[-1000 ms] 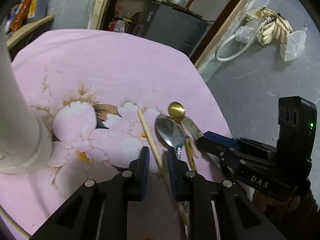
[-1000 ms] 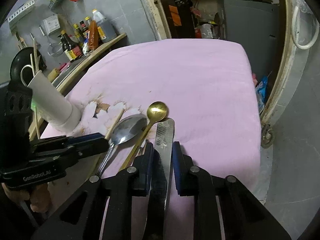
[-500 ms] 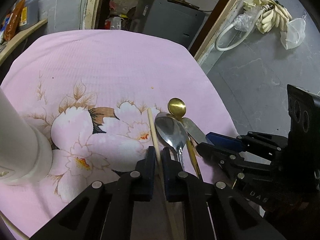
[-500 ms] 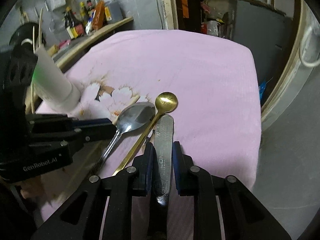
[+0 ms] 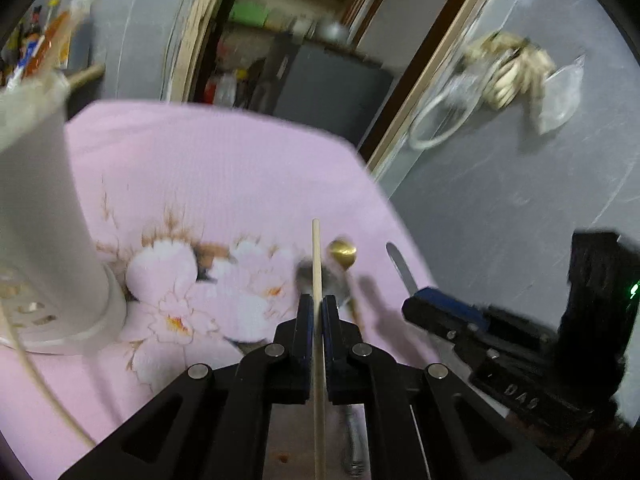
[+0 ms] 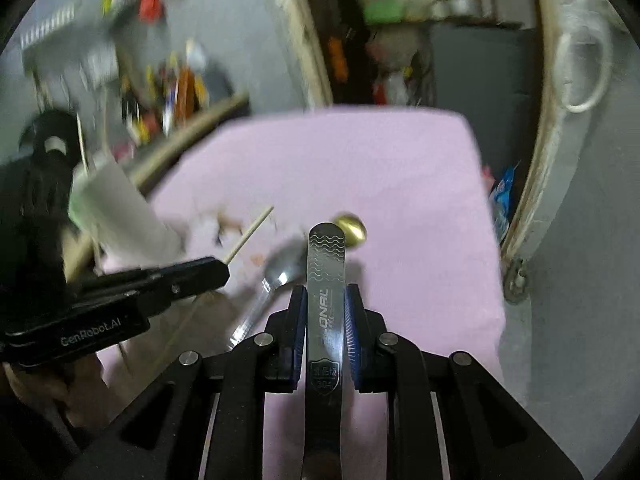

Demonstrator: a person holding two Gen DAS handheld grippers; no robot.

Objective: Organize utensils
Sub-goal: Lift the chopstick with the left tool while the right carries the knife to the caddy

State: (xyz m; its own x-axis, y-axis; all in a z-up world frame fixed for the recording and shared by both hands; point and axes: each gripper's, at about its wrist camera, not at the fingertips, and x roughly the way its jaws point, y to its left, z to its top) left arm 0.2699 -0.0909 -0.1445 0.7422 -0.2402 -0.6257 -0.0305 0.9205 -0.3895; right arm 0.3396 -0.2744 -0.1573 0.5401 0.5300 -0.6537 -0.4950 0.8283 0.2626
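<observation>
Left gripper (image 5: 316, 310) pinched chopstick (image 5: 316, 264), its long axis pointing straight ahead over pink cloth (image 5: 224, 184). My right gripper (image 6: 325, 300) clamped flat steel utensil (image 6: 325, 264), likewise pointing forward. Steel spoon (image 6: 280, 270) and gold spoon (image 6: 352, 229) blurred, partly hidden behind.

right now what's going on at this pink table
A person is sorting utensils with two handheld grippers. The left gripper is shut on a wooden chopstick; the right gripper is clamped on a flat steel utensil handle. A silver spoon and a gold spoon lie on the pink floral cloth, while a white utensil holder stands at its left edge.
</observation>
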